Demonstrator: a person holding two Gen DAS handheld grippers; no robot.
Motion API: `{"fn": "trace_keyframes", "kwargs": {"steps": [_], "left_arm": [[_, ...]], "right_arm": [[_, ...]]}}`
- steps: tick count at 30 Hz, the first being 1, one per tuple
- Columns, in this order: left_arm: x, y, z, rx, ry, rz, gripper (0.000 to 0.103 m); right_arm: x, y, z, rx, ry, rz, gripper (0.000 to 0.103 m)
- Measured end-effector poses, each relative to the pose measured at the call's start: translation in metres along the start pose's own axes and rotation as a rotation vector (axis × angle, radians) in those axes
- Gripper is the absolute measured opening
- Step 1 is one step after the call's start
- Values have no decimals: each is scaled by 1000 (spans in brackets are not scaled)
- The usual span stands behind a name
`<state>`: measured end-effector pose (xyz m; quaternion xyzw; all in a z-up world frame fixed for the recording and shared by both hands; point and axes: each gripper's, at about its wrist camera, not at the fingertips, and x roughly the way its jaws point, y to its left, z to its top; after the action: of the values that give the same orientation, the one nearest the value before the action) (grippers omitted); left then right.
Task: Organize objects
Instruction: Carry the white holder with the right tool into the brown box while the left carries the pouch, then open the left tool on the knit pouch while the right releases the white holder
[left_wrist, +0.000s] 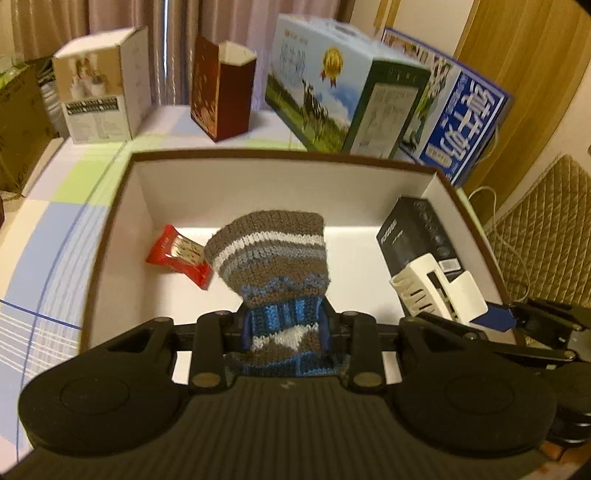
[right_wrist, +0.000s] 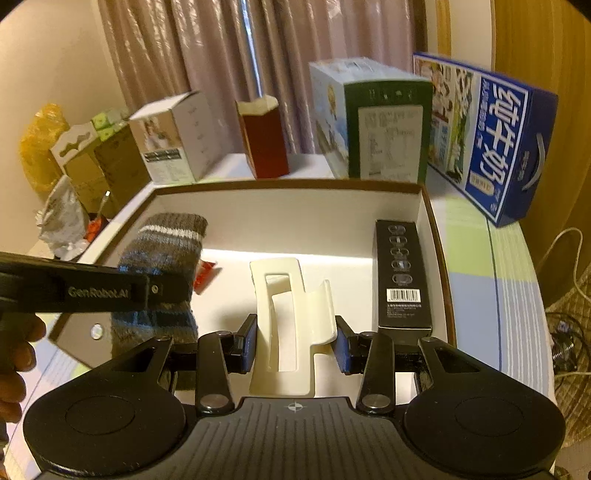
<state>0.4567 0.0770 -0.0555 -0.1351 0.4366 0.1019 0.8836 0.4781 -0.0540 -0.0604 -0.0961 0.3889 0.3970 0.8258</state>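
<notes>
Off at the left edge of the worktop (left_wrist: 48, 236) a white carton (left_wrist: 101, 86) stands by the curtain, and beside it a dark red open-topped box (left_wrist: 221, 88); in front of them sits the big open tray-box (left_wrist: 258, 157), brown rim, white inside; low on its left floor lies a red snack packet (left_wrist: 177, 254), flat and partly tucked behind the sock.

Now the left claw (left_wrist: 286, 328): narrow, pads pressed on a striped knitted sock (left_wrist: 273, 254), brown, grey, white and blue; the sock stands up out of the pads over the middle of the tray-box, its cuff end flopped forward above the white floor; from the right wrist view a hand (right_wrist: 16, 350) grips that tool at the frame's left edge.

Moving right, the right claw (right_wrist: 295, 341) is closed on a cream plastic hair clip (right_wrist: 286, 314), blue pads against its two sides; the clip hangs over the tray-box's centre-right, whether it touches the floor I cannot tell; just beside it, against the right wall, a slim black box (right_wrist: 400, 273) lies with its barcode facing up.

Behind, at the far right, a green-and-white milk carton case (right_wrist: 369, 118); then a blue one (right_wrist: 491, 140), tilted, at the worktop's edge.
</notes>
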Motion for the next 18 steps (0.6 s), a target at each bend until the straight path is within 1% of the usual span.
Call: {"fn": "trace_keyframes", "kwargs": {"steps": [8, 10, 12, 14, 15, 17, 18], "left_arm": [[35, -9, -2, 22, 82, -10, 30], [42, -10, -1, 24, 103, -14, 34], [48, -10, -1, 24, 132, -17, 36], [52, -9, -2, 27, 152, -10, 42], [52, -7, -2, 29, 156, -6, 47], [50, -4, -2, 38, 150, 10, 51], [48, -1, -2, 45, 145, 19, 55]], "right_arm": [[20, -13, -1, 27, 46, -23, 38], [24, -14, -2, 35, 54, -27, 38], [27, -16, -3, 43, 63, -30, 38], [29, -17, -3, 50, 70, -32, 38], [30, -17, -3, 52, 74, -32, 38], [31, -17, -3, 56, 79, -33, 38], [32, -17, -3, 59, 83, -33, 38]]}}
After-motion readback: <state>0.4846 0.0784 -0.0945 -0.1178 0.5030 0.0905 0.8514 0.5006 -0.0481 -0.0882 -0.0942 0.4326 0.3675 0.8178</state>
